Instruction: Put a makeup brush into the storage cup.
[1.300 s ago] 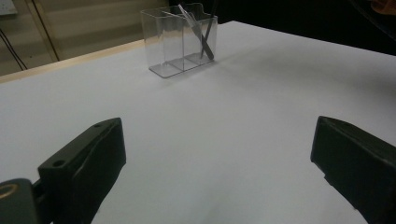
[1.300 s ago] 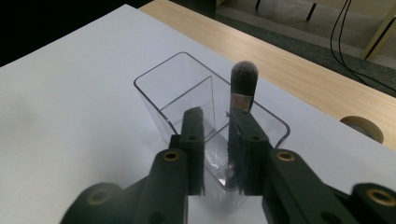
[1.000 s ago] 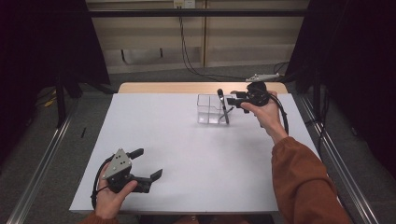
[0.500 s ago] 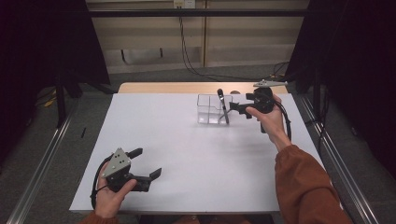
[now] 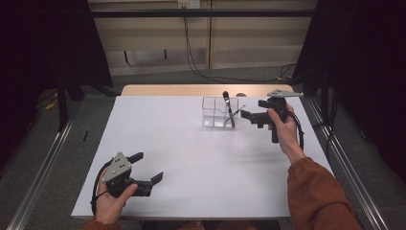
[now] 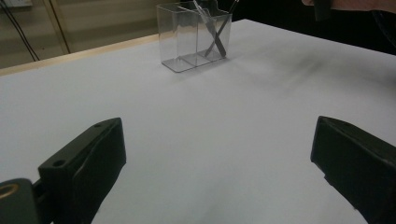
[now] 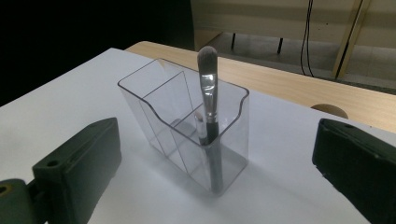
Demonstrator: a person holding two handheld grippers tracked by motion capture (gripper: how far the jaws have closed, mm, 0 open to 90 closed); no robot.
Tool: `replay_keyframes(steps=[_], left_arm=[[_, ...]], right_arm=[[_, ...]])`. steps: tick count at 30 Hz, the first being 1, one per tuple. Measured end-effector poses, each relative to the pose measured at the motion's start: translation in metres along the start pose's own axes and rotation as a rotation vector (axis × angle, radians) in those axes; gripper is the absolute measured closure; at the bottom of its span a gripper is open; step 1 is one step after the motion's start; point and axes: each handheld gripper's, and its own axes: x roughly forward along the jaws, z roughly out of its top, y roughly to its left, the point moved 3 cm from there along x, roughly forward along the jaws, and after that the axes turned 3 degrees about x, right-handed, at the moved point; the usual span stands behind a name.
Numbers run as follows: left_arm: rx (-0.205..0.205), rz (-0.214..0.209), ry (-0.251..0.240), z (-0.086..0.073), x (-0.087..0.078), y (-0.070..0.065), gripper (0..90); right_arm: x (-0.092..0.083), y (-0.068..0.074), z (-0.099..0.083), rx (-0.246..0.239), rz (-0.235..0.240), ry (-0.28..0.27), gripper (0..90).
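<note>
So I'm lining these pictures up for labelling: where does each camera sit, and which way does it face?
High view: above the person's side, looking forward and down on the white table; both hands show, with the left claw and right claw.
Left gripper view: low over the table, facing the far clear organizer; its two open jaws frame the bottom.
Right gripper view: close beside the organizer, facing the makeup brush; open jaws below.
Shared: all three show the organizer with the brush standing in it.
</note>
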Motion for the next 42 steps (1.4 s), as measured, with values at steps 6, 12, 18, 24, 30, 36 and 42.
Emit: replay_keyframes(steps=[6, 12, 18, 24, 30, 36, 42], left_arm=[[-0.005, 0.001, -0.008, -0.001, -0.002, 0.002, 3.0], [-0.016, 0.009, -0.011, -0.001, -0.003, 0.005, 2.8], [-0.013, 0.009, -0.023, 0.001, -0.002, 0.005, 2.8], [-0.025, 0.011, -0.027, 0.000, -0.004, 0.007, 2.8], [-0.013, 0.015, -0.025, 0.000, -0.006, 0.005, 2.6], [-0.012, 0.021, -0.026, 0.000, -0.008, 0.005, 2.7], [-0.015, 0.029, -0.029, 0.000, -0.009, 0.007, 2.7]], right_arm=[[-0.010, 0.006, -0.007, -0.010, -0.028, -0.022, 0.7], [-0.018, 0.011, -0.017, -0.025, -0.036, -0.050, 0.6], [-0.026, 0.012, -0.025, -0.013, -0.034, -0.068, 0.5], [-0.033, 0.015, -0.034, -0.014, -0.037, -0.061, 0.5], [-0.046, 0.025, -0.039, -0.034, -0.048, -0.075, 0.5], [-0.053, 0.028, -0.045, -0.040, -0.063, -0.068, 0.7], [-0.062, 0.032, -0.054, -0.039, -0.079, -0.075, 0.7]])
